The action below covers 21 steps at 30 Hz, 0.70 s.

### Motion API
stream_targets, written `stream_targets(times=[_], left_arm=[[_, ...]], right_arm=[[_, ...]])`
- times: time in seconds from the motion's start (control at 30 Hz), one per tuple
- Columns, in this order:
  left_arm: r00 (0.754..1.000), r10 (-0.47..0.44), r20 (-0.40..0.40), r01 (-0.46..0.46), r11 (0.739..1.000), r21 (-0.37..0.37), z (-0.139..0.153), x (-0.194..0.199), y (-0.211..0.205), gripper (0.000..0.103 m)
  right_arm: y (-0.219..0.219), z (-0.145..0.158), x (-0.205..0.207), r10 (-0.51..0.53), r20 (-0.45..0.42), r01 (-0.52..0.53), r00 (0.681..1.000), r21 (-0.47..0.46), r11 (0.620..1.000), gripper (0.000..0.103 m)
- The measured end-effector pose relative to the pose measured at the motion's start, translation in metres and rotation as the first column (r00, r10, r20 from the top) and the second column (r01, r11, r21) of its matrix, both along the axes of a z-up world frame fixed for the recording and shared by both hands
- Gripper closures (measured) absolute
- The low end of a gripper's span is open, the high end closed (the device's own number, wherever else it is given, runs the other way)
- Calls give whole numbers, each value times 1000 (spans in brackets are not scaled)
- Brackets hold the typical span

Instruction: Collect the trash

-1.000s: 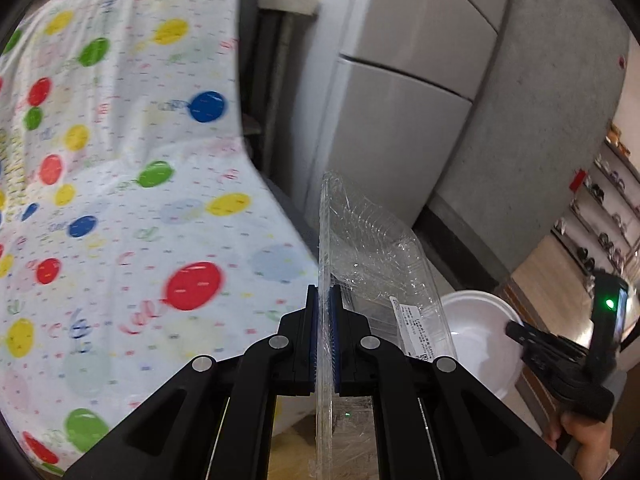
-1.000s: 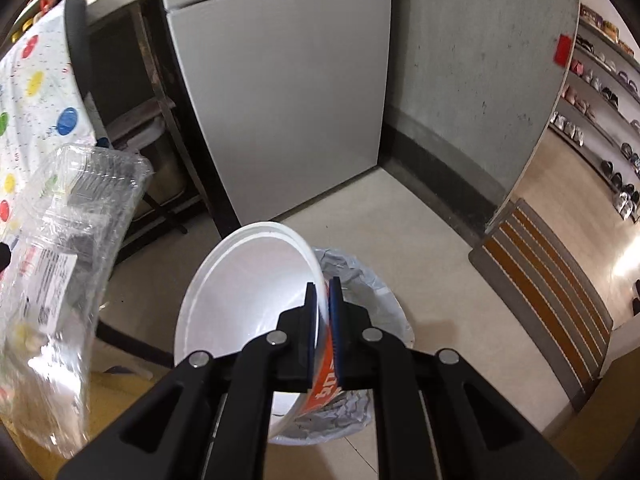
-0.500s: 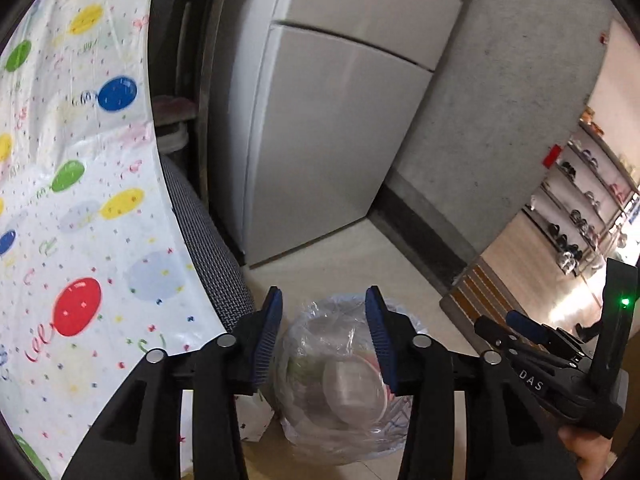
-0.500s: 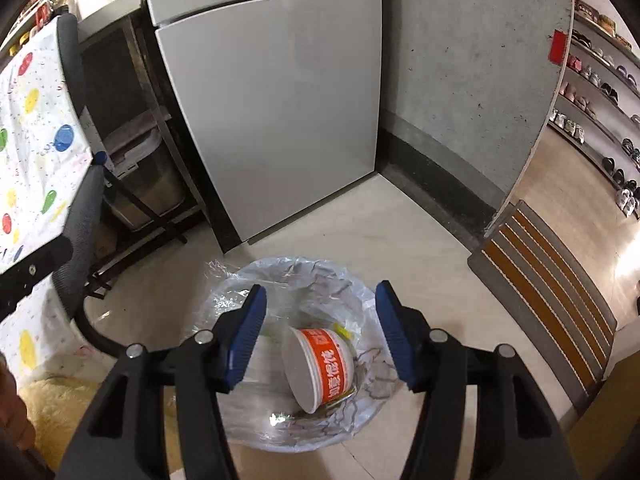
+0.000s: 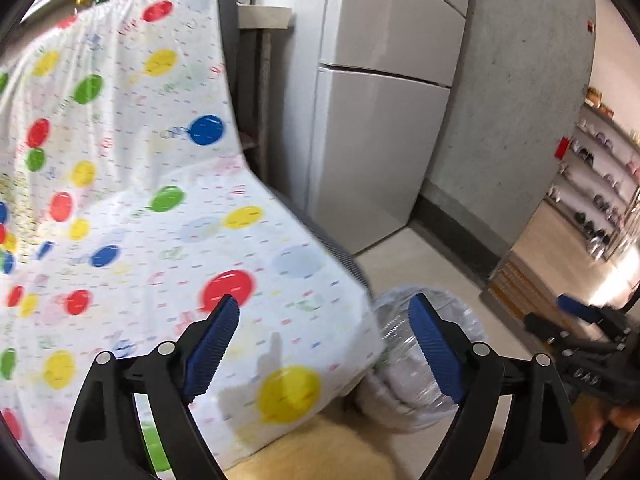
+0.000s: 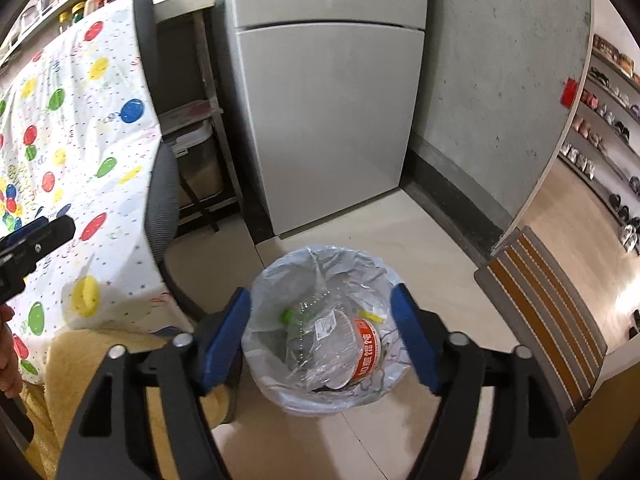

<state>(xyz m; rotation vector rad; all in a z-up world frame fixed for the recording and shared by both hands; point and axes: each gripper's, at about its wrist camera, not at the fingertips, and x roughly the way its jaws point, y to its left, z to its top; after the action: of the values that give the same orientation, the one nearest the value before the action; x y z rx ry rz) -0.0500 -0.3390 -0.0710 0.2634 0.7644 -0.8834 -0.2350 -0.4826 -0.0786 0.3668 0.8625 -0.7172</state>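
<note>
A trash bin lined with a clear grey bag [image 6: 276,280] stands on the floor, below my right gripper [image 6: 322,336]. Inside lie a clear plastic clamshell box [image 6: 316,332] and a white instant-noodle cup with an orange label [image 6: 366,354]. My right gripper is open and empty above the bin. My left gripper [image 5: 324,354] is open and empty, over the edge of the balloon-print tablecloth [image 5: 120,200]. The bin [image 5: 404,360] shows partly in the left wrist view, to the right of the cloth. The right gripper [image 5: 580,332] shows there at the far right.
A grey fridge [image 6: 332,100] stands behind the bin. A dark mesh chair [image 6: 160,188] sits between the table and the bin. A concrete wall [image 6: 500,80], a striped doormat [image 6: 544,300] and shoe shelves [image 6: 608,120] are to the right. A yellow rug [image 6: 88,356] lies under the table.
Both grippers opened and released the clamshell box and the noodle cup into the bin. The left gripper then swung back left over the tablecloth; the right gripper rose slightly.
</note>
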Motion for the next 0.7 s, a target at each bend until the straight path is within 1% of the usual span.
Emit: stream_targets(times=[0.13, 0.2, 0.23, 0.3, 0.4, 0.5, 0.7], left_arm=[[1000, 23, -13, -23, 999, 34, 4, 3, 19, 15], [1000, 31, -3, -31, 998, 52, 6, 2, 28, 15], [1000, 28, -8, -28, 998, 52, 8, 2, 32, 13], [999, 33, -39, -30, 998, 63, 12, 2, 43, 9], [998, 63, -28, -61, 996, 66, 22, -1, 57, 8], [996, 85, -16, -84, 994, 66, 35, -7, 73, 8], [992, 126, 1, -125, 989, 73, 57, -23, 99, 8]], right_arm=[[17, 4, -1, -4, -2, 4, 1000, 20, 1000, 20], [29, 10, -5, -11, 7, 10, 1000, 26, 1000, 9], [35, 15, -7, -10, 19, 9, 1000, 24, 1000, 6], [49, 28, -11, -3, 45, 2, 999, 17, 1000, 6], [64, 47, -15, 19, 73, -19, 997, 10, 1000, 6], [81, 65, -19, 28, 71, -27, 997, -8, 1000, 6], [105, 80, -33, 33, 47, -31, 998, -39, 999, 6]])
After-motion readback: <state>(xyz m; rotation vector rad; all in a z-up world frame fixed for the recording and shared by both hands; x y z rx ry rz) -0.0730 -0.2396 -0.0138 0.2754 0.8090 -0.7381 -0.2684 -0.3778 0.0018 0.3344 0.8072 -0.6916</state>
